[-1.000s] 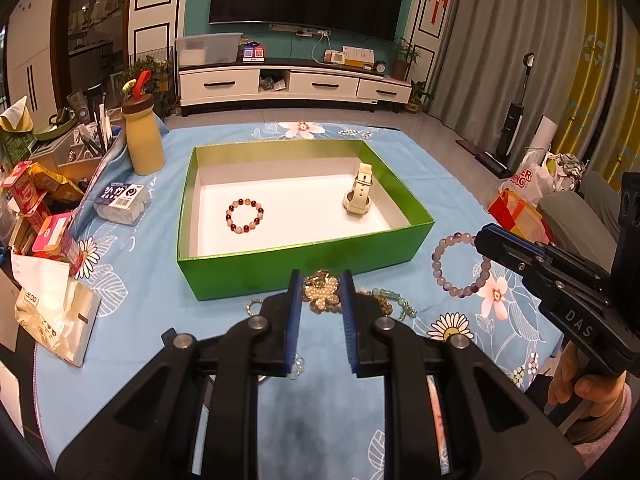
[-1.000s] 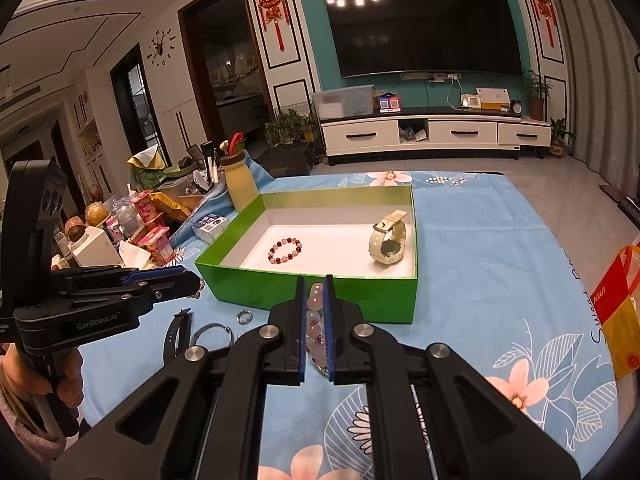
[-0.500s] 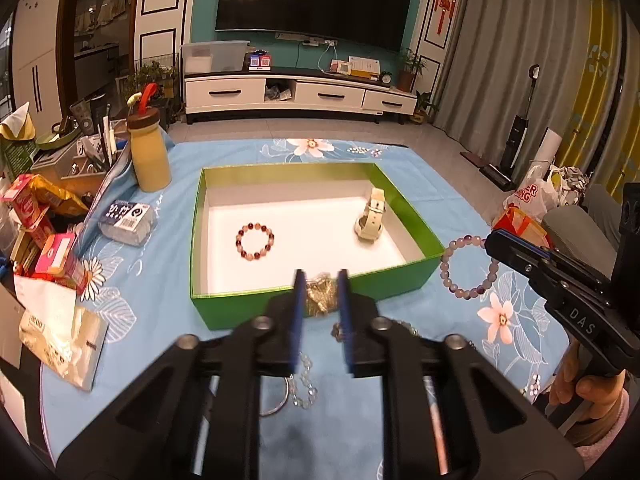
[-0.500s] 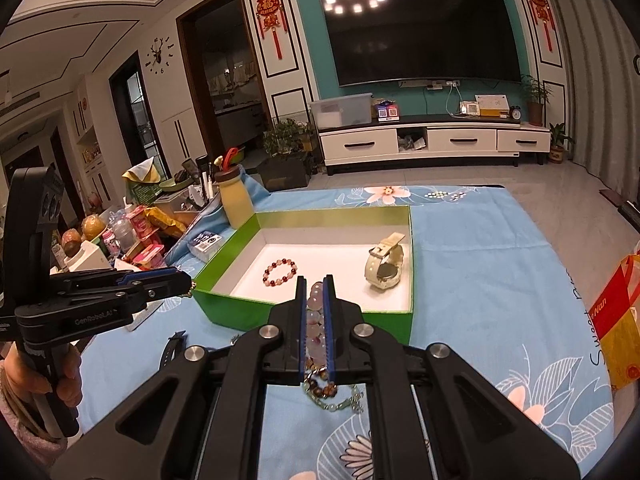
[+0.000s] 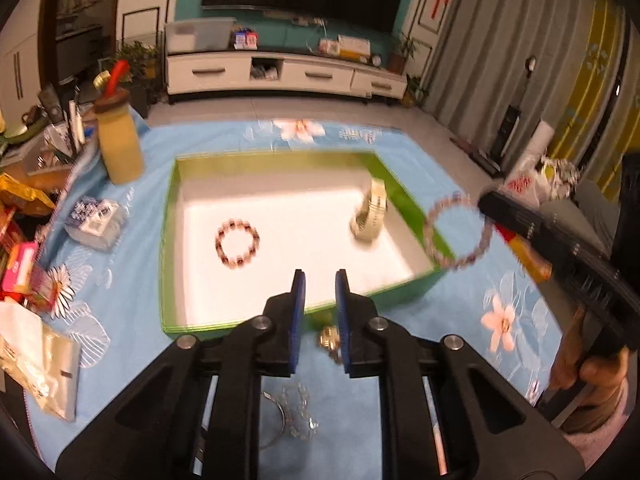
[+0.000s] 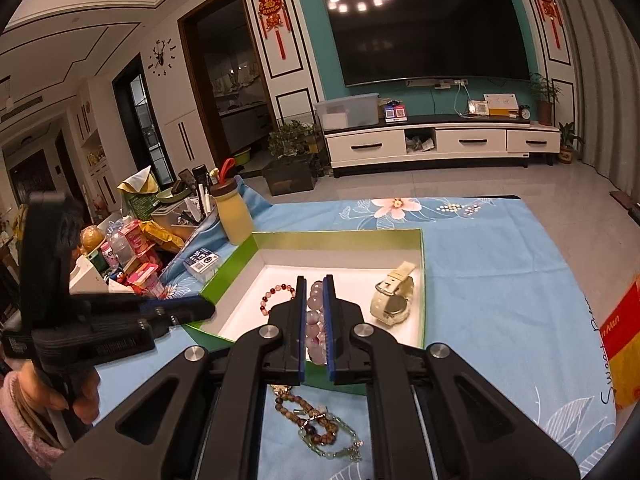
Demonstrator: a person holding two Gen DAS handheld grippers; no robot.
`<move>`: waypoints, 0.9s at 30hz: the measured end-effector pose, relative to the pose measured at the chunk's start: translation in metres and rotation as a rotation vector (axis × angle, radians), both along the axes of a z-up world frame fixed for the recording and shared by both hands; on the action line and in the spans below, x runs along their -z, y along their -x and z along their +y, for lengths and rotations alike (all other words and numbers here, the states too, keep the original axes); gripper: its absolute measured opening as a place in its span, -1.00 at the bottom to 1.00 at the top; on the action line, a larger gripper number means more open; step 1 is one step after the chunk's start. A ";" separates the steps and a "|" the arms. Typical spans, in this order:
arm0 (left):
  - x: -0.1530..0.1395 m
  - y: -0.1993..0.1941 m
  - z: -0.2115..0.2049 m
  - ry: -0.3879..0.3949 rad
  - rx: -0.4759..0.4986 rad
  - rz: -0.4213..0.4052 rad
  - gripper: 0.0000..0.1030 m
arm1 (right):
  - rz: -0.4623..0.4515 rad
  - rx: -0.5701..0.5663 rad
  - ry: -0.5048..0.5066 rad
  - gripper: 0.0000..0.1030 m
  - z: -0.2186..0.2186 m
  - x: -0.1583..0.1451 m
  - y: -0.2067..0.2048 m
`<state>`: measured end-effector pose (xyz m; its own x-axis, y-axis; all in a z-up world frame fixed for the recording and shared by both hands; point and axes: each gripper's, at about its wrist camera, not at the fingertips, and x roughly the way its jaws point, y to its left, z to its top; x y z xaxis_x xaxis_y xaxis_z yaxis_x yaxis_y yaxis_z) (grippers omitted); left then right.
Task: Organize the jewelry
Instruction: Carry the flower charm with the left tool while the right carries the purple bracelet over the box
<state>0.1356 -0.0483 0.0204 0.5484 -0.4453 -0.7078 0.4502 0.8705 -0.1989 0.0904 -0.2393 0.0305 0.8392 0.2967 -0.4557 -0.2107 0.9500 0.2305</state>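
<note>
- We see a green box (image 5: 240, 322) with a white floor on the tabletop (image 6: 500, 280), which has a blue flowered cloth on it.
- Our right gripper (image 6: 314, 280) is closed on a pale purple bead bracelet (image 6: 314, 320). In the left wrist view the bracelet (image 5: 458, 232) hangs as a ring over the right edge of the box.
- Our left gripper (image 5: 320, 276) has only a small gap between its jaws, and there is nothing between them. It is over the near edge of the box.
- Inside the box lie a dark red bead bracelet (image 5: 237, 243) on the left and a cream watch (image 5: 370, 216) on the right.
- On the cloth just in front of the box lie a gold piece (image 5: 329, 338), thin silver chains (image 5: 296, 412) and brown and green bead strings (image 6: 320, 428).
- A yellow bottle (image 5: 119, 144) stands on the tabletop, off the far left corner of the box.
</note>
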 end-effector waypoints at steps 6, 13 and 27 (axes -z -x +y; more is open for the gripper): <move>0.053 0.001 -0.016 -0.025 0.024 0.131 -0.29 | 0.037 -0.014 -0.026 -0.86 -0.001 0.012 0.000; 0.089 -0.016 -0.035 -0.067 -0.023 0.168 -0.30 | 0.050 -0.030 -0.029 -0.86 0.003 0.016 0.003; 0.051 -0.002 -0.027 -0.040 -0.015 0.063 -0.57 | 0.042 -0.023 -0.025 -0.86 -0.004 0.012 0.001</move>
<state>0.1381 -0.0748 -0.0309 0.5087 -0.4079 -0.7582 0.4248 0.8849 -0.1910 0.0898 -0.2432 0.0180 0.8126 0.3273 -0.4823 -0.2218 0.9388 0.2634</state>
